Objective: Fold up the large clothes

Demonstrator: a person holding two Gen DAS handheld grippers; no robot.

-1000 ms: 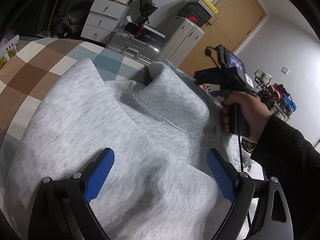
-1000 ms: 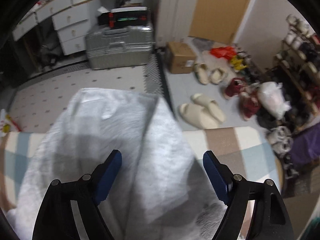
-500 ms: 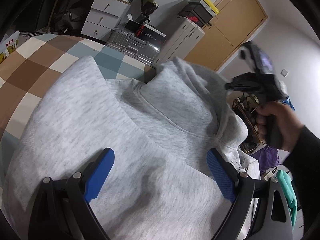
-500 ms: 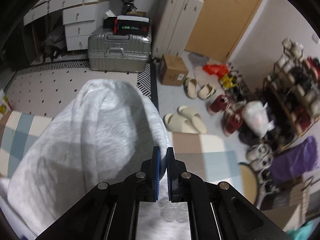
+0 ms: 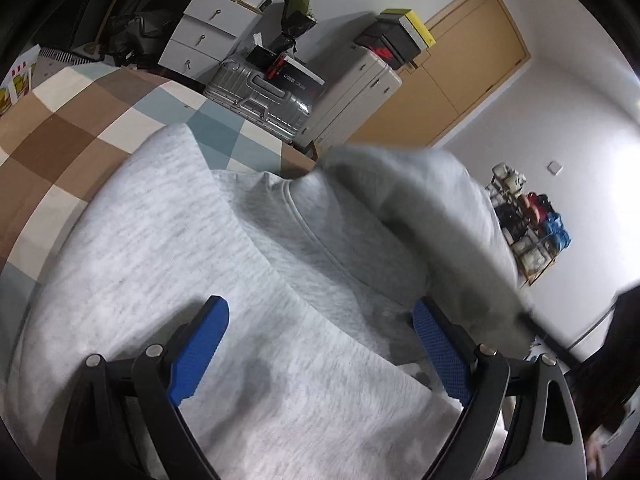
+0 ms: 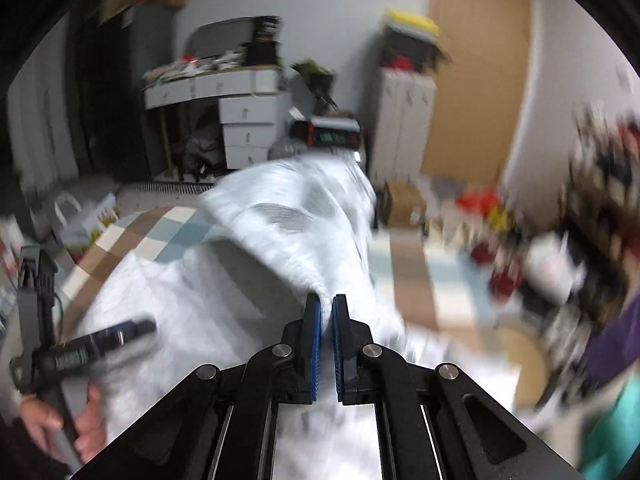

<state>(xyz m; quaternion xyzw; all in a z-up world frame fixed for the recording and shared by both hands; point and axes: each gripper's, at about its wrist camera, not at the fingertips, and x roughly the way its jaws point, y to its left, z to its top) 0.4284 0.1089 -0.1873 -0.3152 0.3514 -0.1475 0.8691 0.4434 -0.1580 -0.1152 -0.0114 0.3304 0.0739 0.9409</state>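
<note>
Left gripper (image 5: pixel 320 344): jaws wide apart, angled downward. Right gripper (image 6: pixel 327 312): jaws closed, pinching grey fabric, angled downward, view blurred.

heather-grey sweatshirt (image 5: pixel 256 280); bedspread (image 5: pixel 80 128) — brown, cream and pale-blue checks; blue gripper pads (image 5: pixel 200 344); silver suitcase (image 5: pixel 256 100).

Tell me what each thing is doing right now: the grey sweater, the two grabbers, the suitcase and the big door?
Grey sweater: spread on the checked blanket, one side lifted.
Right gripper: shut on the sweater's edge, pulling it up.
Left gripper: open above the sweater, holding nothing.
Silver suitcase: closed, boxes stacked on top.
Wooden door: closed.
</note>
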